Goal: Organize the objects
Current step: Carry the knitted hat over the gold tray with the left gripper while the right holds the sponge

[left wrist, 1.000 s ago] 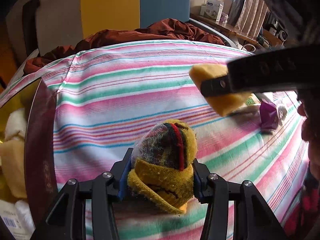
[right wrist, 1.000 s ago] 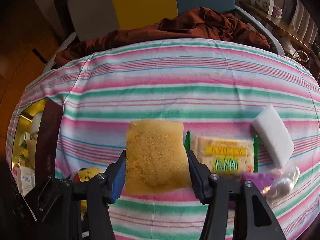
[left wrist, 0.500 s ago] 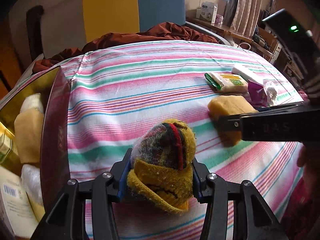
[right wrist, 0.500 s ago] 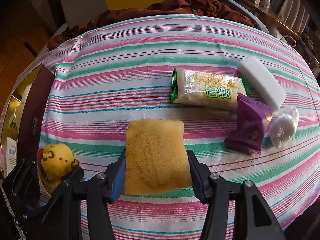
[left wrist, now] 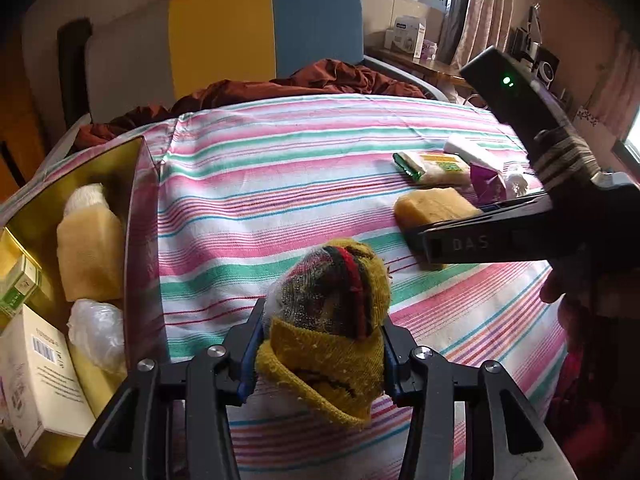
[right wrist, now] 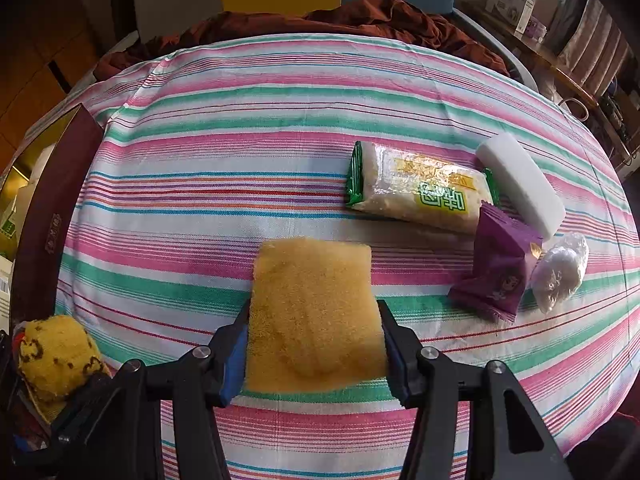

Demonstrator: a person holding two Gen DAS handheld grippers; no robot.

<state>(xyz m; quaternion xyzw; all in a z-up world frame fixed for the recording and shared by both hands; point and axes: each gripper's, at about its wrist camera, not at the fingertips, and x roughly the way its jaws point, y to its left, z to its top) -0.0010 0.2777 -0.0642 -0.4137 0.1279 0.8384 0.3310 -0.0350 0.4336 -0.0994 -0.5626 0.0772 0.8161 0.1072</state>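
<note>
My left gripper (left wrist: 320, 354) is shut on a rolled yellow sock with a dark striped toe (left wrist: 332, 312), held just above the striped cloth. The sock also shows in the right wrist view (right wrist: 56, 356) at the lower left. My right gripper (right wrist: 314, 344) is shut on a yellow sponge (right wrist: 314, 312), low over the cloth; the sponge also shows in the left wrist view (left wrist: 434, 210) to the right. An open gold-lined box (left wrist: 136, 208) stands at the left with a yellow sponge (left wrist: 90, 252), a white carton (left wrist: 40, 364) and a plastic-wrapped item (left wrist: 96, 330) inside.
On the striped tablecloth (right wrist: 224, 152) lie a green-edged snack packet (right wrist: 420, 192), a white block (right wrist: 520, 184), a purple packet (right wrist: 500, 264) and a clear-wrapped white ball (right wrist: 560, 272). A brown cloth (right wrist: 360, 16) lies on the chair behind. The box wall (right wrist: 56, 208) is at the left.
Both grippers have pulled back toward me and lowered, each still holding its item. The box interior has come into the left wrist view; the packets now lie farther ahead of the right gripper.
</note>
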